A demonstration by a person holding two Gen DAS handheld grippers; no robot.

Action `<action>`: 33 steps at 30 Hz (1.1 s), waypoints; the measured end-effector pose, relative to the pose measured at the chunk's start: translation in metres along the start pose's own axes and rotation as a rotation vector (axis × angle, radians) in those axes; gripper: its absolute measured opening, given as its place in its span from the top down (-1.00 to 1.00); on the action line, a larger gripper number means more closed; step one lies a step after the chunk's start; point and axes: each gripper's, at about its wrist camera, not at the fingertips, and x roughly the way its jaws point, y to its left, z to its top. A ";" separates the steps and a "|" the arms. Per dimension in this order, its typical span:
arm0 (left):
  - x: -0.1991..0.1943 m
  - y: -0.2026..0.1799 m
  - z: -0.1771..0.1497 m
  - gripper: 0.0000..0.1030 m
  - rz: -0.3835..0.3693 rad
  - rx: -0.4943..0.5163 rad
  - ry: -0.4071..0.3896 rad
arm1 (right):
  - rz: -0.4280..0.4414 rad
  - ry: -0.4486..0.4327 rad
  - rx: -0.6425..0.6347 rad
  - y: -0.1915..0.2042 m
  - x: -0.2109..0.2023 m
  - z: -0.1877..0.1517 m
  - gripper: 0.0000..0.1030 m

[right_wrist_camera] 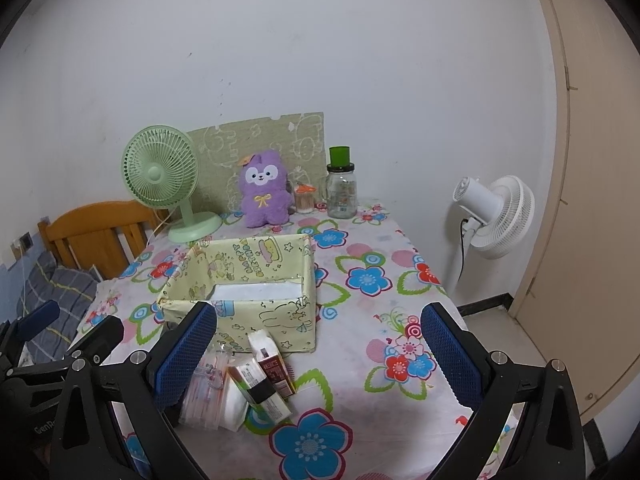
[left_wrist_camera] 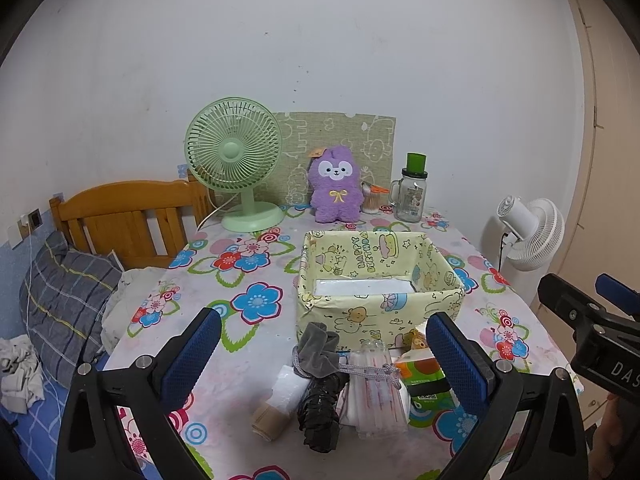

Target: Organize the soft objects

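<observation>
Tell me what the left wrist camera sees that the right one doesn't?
Only the left view shows the grey pouch, black roll and beige roll lying before the box.

Only the right view shows the red-brown packet clearly.

Both share the yellow box, purple plush, green fan, glass jar, white fan, and each open claw: left claw, right claw.

This is a bedroom in a home. A table (left_wrist_camera: 248, 364) under a flowered cloth stands against a plain white wall. Left of the table sits a wooden bed headboard (left_wrist_camera: 120, 216) with a plaid pillow (left_wrist_camera: 60, 300). On the table's far edge stand a green desk fan (left_wrist_camera: 234, 160) and a purple plush toy (left_wrist_camera: 338, 184); right of the table stands a white floor fan (right_wrist_camera: 496, 216).
</observation>
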 end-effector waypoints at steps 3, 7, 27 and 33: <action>0.000 -0.001 0.000 -0.99 -0.001 0.001 0.001 | 0.000 -0.003 0.010 -0.001 0.000 0.000 -0.99; 0.001 -0.001 0.000 -0.99 -0.001 0.000 0.003 | 0.002 -0.003 0.002 0.001 0.001 0.000 -0.99; 0.030 0.000 -0.004 -0.91 -0.003 0.001 0.058 | 0.020 0.042 -0.024 0.013 0.030 -0.003 -0.89; 0.046 0.004 -0.008 -0.85 -0.004 -0.006 0.095 | 0.030 0.072 -0.034 0.019 0.047 -0.007 -0.88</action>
